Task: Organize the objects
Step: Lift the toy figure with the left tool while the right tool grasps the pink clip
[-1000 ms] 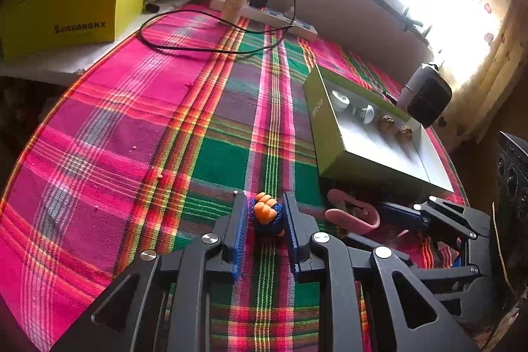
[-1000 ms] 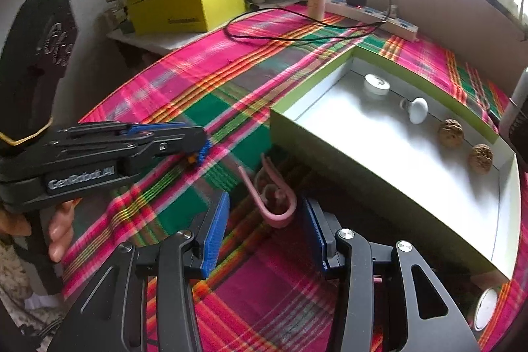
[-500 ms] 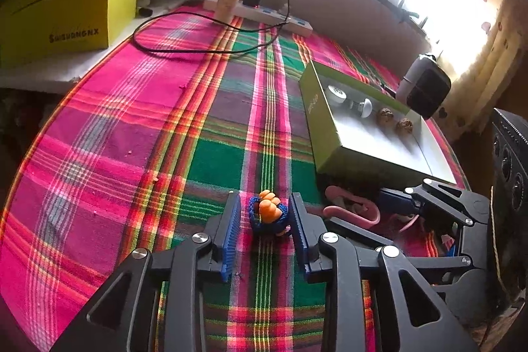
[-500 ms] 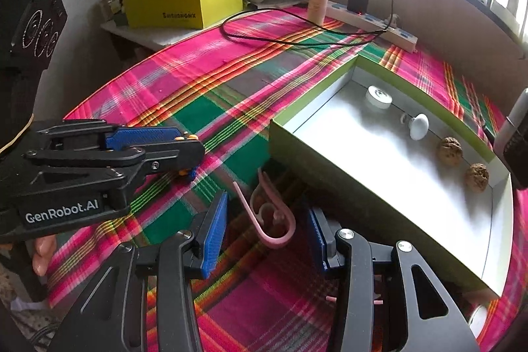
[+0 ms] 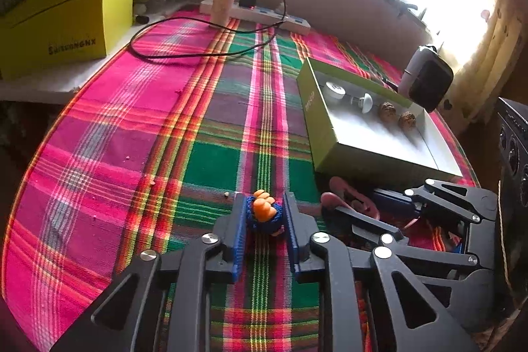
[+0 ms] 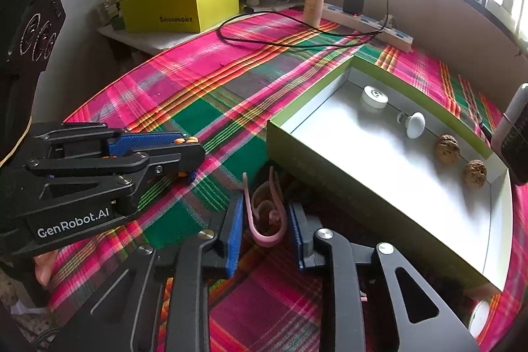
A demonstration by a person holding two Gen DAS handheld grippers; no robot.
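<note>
**Gripping one toy while the pink clip waits between open pads**

Looking along your left gripper (image 5: 263, 221), you have one small blue-and-orange knitted toy (image 5: 264, 215) clenched between its two blue pads, just above the plaid tablecloth (image 5: 132, 121). Ahead and to the right of it sits one green open box (image 5: 318, 134) holding four things: one white puck (image 5: 335, 88), one white knob (image 5: 364, 101) and two walnuts (image 5: 386, 111). Beside your gripper on the right, the right gripper (image 5: 379, 207) reaches over one pink clip (image 5: 333, 198).

Through your right wrist view, the right gripper (image 6: 265, 220) is released, its pads standing either side of the pink clip (image 6: 264, 240) without pressing it; the clip lies on the cloth just short of the green open box (image 6: 290, 150). Left of it, the left gripper (image 6: 184, 154) shows orange bits of the toy at its tip. Far ahead stand one yellow box (image 6: 180, 2) and one power strip (image 6: 366, 22).
</note>
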